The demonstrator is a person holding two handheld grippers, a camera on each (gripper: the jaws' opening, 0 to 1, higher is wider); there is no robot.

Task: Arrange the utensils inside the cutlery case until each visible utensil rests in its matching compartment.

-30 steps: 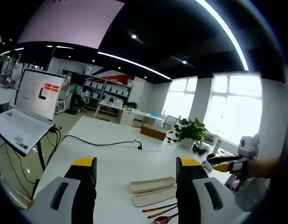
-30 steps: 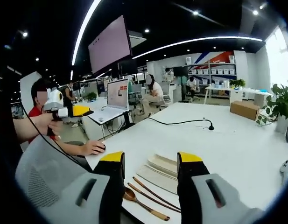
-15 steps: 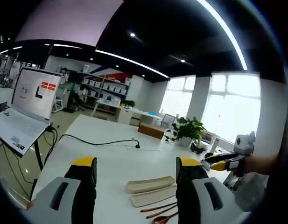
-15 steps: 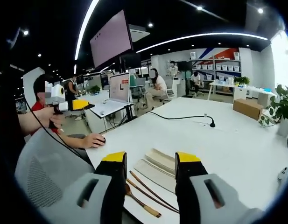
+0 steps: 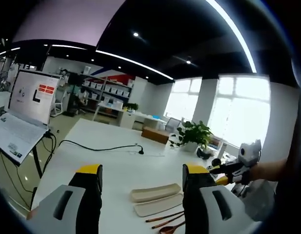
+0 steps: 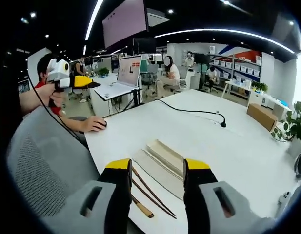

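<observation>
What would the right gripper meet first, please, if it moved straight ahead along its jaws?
Probably the beige cutlery case on the white table, lying just ahead of the right gripper; depth is uncertain.

Open left tongs [image 5: 143, 183] frame the cutlery case [image 5: 156, 199].

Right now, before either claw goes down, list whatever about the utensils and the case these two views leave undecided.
- Brown wooden chopsticks and spoon: right gripper view, their ends pass behind the right claw's own jaws, so the spoon bowl is hidden.
- The same utensils in the left gripper view: cut off by the bottom edge and the left claw's jaw.
- Beige flat cutlery case: compartments inside too small and too flat-on to tell in either view.
</observation>
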